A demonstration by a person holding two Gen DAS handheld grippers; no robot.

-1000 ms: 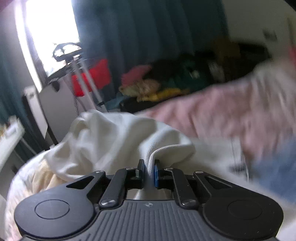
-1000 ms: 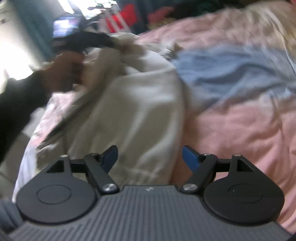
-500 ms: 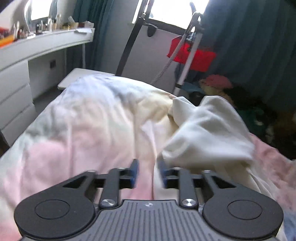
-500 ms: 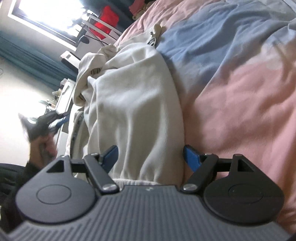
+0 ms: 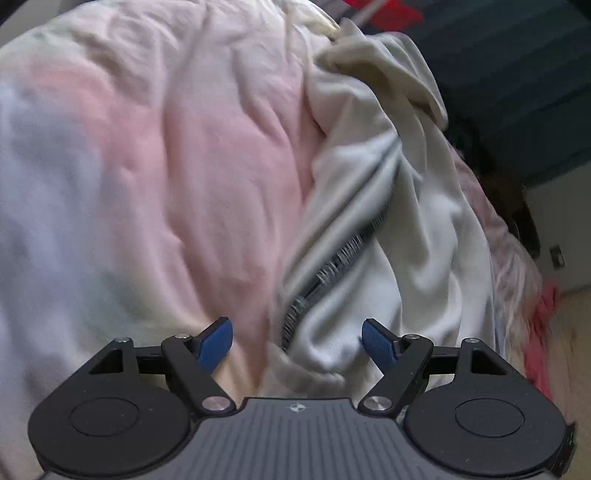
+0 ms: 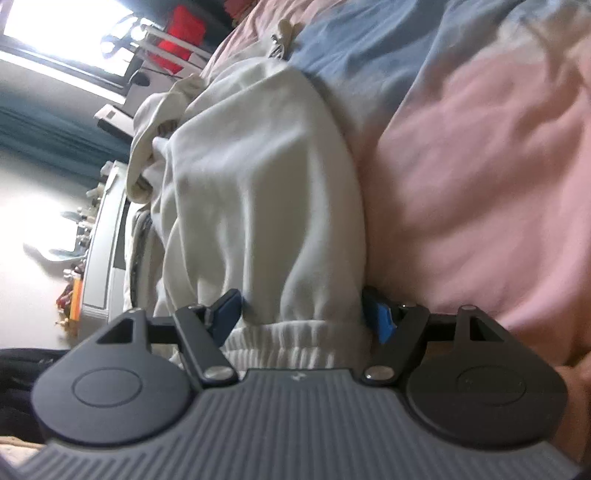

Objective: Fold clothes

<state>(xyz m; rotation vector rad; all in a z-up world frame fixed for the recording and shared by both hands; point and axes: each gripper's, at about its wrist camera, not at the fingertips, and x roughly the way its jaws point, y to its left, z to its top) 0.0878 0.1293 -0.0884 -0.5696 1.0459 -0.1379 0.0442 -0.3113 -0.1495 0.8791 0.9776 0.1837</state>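
Note:
A cream-white zip sweatshirt [image 5: 388,206] lies crumpled on a bed with a pink, blue and white duvet [image 5: 192,155]. Its zipper [image 5: 332,266] runs toward my left gripper [image 5: 297,334], which is open, with a fold of the garment lying between the blue pads. In the right wrist view the same sweatshirt [image 6: 258,192] stretches away from me, its ribbed hem [image 6: 288,343] lying between the open fingers of my right gripper [image 6: 306,310]. Neither gripper is closed on the cloth.
The duvet [image 6: 480,166] fills the right of the right wrist view. A white dresser with small items [image 6: 99,236], dark teal curtains [image 6: 44,125], a bright window and a stand with a red thing [image 6: 181,29] are beyond the bed.
My left gripper let go of the sweatshirt, opened, swung away and now points down at the garment's zipper. My right gripper stayed open and moved in over the ribbed hem.

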